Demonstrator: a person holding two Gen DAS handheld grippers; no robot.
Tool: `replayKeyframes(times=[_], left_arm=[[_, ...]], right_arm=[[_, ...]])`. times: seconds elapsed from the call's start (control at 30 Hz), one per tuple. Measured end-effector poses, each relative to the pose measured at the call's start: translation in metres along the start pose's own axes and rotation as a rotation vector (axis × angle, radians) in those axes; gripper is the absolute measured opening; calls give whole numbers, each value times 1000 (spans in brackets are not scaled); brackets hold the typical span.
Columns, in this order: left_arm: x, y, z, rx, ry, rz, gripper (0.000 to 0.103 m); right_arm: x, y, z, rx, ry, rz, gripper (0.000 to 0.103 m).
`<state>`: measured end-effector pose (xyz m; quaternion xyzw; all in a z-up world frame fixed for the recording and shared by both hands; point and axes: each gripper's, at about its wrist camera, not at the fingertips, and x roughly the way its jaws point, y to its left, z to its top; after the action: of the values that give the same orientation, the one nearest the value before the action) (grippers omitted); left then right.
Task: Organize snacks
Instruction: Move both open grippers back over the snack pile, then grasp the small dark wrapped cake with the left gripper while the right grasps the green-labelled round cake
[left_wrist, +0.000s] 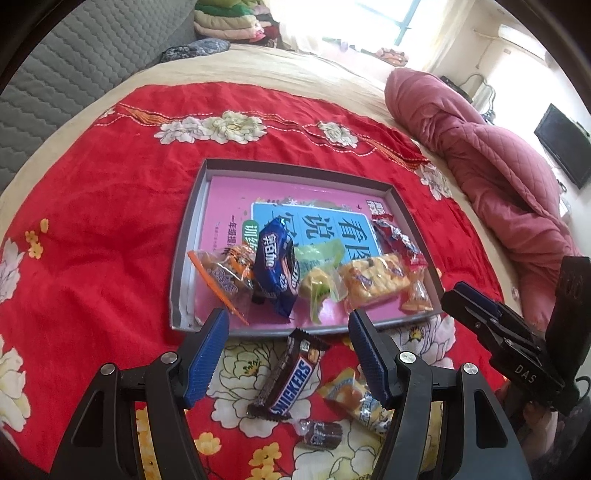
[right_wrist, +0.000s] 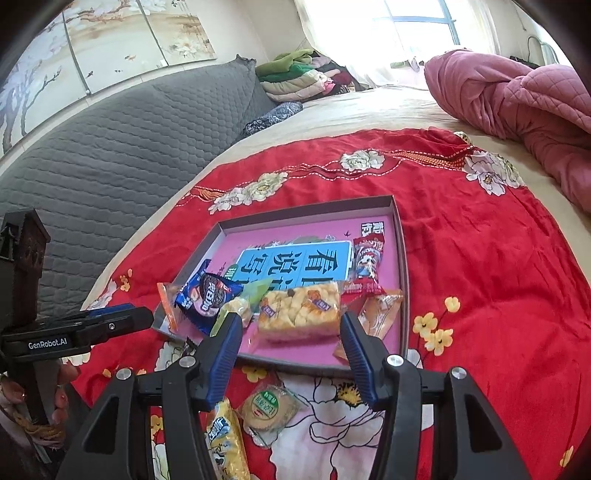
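Note:
A grey tray (left_wrist: 295, 168) lined with a pink book lies on a red floral cloth. It holds a blue Oreo pack (left_wrist: 275, 262), an orange pack (left_wrist: 221, 273), a green-yellow pack (left_wrist: 317, 280), a rice cracker pack (right_wrist: 299, 310) and a red pack (right_wrist: 367, 258). My left gripper (left_wrist: 288, 315) is open at the tray's front edge. A Snickers bar (left_wrist: 291, 376) lies untouched on the cloth below its fingers. A small brown candy (left_wrist: 319, 434) and a yellow pack (left_wrist: 354, 402) lie nearby. My right gripper (right_wrist: 291, 318) is open and empty near the tray's front. A round biscuit (right_wrist: 269, 408) lies under it.
A rumpled pink quilt (left_wrist: 498, 158) lies right of the cloth. The grey quilted headboard (right_wrist: 110, 147) rises at the left, with folded clothes (right_wrist: 295, 77) beyond it. A dark screen (left_wrist: 565, 144) hangs on the far right wall. A hand (right_wrist: 59, 398) holds the left gripper's handle.

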<state>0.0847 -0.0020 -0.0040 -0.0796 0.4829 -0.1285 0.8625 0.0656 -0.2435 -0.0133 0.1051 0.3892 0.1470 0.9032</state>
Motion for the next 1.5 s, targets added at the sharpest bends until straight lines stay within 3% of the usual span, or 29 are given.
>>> replayKeyframes(times=[0.53,0.8,1.5], left_arm=[[1,-2,-27,43,56,-5,69],[6,-4,-43,66,92,2,69],[38,-18,-81,106,249,-24,69]], right_arm=[[4,7,-22,-3,84,-4,55],[10,9,-32,7,129,-4,61],[47,11,-52,42,269,2,62]])
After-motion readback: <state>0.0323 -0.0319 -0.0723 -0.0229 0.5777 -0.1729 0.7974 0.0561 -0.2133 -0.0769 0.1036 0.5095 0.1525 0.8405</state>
